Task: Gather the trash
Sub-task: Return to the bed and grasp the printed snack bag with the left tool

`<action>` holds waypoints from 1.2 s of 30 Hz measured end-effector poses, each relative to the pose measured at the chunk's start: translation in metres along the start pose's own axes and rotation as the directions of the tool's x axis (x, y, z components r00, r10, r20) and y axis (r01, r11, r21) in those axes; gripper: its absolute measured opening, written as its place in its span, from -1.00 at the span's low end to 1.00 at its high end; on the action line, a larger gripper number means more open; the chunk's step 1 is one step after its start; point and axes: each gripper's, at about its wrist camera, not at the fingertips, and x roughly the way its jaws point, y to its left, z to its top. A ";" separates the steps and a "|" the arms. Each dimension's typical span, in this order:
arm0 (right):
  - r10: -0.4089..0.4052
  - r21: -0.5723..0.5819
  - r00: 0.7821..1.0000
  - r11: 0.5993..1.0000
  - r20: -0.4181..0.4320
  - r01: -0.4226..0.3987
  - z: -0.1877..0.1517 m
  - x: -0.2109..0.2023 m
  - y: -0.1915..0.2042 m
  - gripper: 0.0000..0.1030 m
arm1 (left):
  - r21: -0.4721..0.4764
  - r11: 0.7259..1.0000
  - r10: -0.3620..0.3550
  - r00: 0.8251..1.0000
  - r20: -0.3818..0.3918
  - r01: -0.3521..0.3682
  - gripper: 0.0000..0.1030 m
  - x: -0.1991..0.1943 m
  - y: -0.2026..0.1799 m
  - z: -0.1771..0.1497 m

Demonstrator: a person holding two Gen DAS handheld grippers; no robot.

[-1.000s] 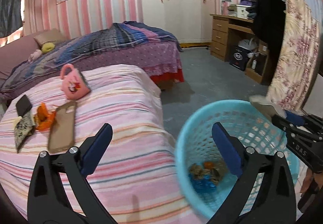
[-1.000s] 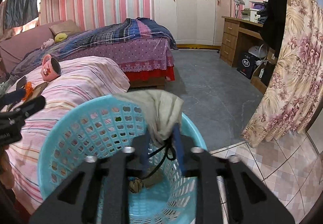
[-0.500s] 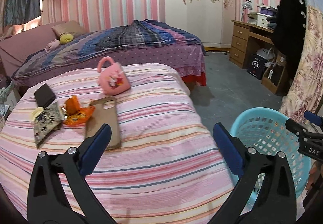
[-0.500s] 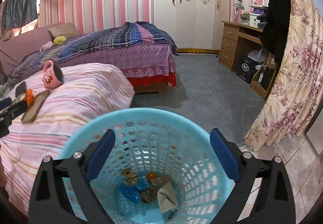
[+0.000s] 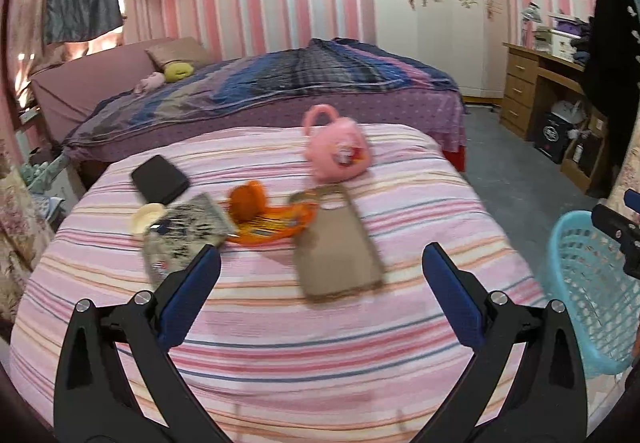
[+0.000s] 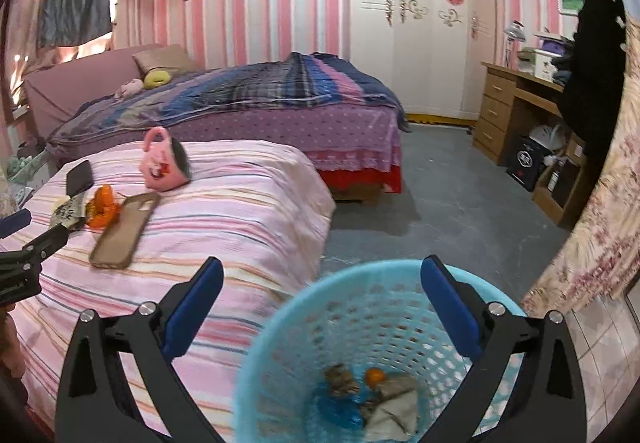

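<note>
Orange wrapper (image 5: 267, 222) abuts the phone case (image 5: 336, 243); our left gripper (image 5: 320, 275) and right gripper (image 6: 322, 285), wide open and empty, risk snagging the case.

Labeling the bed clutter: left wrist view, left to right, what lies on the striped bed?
Cream lid → black phone → patterned pouch → orange wrapper → brown phone case, with the pink mug behind it; blue basket off the bed's right edge.
</note>
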 end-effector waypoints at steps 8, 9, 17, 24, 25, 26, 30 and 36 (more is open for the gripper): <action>0.044 0.028 0.999 0.999 0.003 -0.044 0.009 0.012 0.044 0.88 | -0.046 0.996 0.075 0.997 0.016 -0.074 0.89 0.005 0.059 0.002; 0.045 0.027 0.999 0.999 0.003 -0.045 0.008 0.012 0.047 0.88 | -0.057 0.995 0.077 0.997 0.011 -0.077 0.89 0.007 0.065 0.000; 0.061 0.010 0.998 0.998 -0.003 -0.061 0.011 0.026 0.085 0.90 | -0.084 0.989 0.116 0.992 -0.038 -0.119 0.89 0.026 0.107 -0.012; 0.078 0.024 0.997 0.997 -0.019 -0.078 0.012 0.039 0.110 0.90 | -0.079 0.985 0.146 0.986 -0.084 -0.153 0.89 0.037 0.128 -0.021; 0.078 0.026 0.997 0.997 -0.020 -0.078 0.013 0.041 0.113 0.91 | -0.082 0.984 0.150 0.984 -0.095 -0.158 0.89 0.039 0.132 -0.023; 0.079 0.033 0.997 0.996 -0.023 -0.078 0.013 0.044 0.116 0.91 | -0.085 0.983 0.153 0.983 -0.105 -0.162 0.89 0.042 0.135 -0.024; 0.076 0.063 0.997 0.995 -0.032 -0.073 0.015 0.053 0.126 0.91 | -0.100 0.981 0.153 0.979 -0.137 -0.167 0.89 0.050 0.150 -0.029; 0.040 0.004 0.998 0.999 -0.052 -0.040 0.015 0.065 0.143 0.91 | -0.096 0.981 0.148 0.969 -0.196 -0.170 0.89 0.065 0.162 -0.035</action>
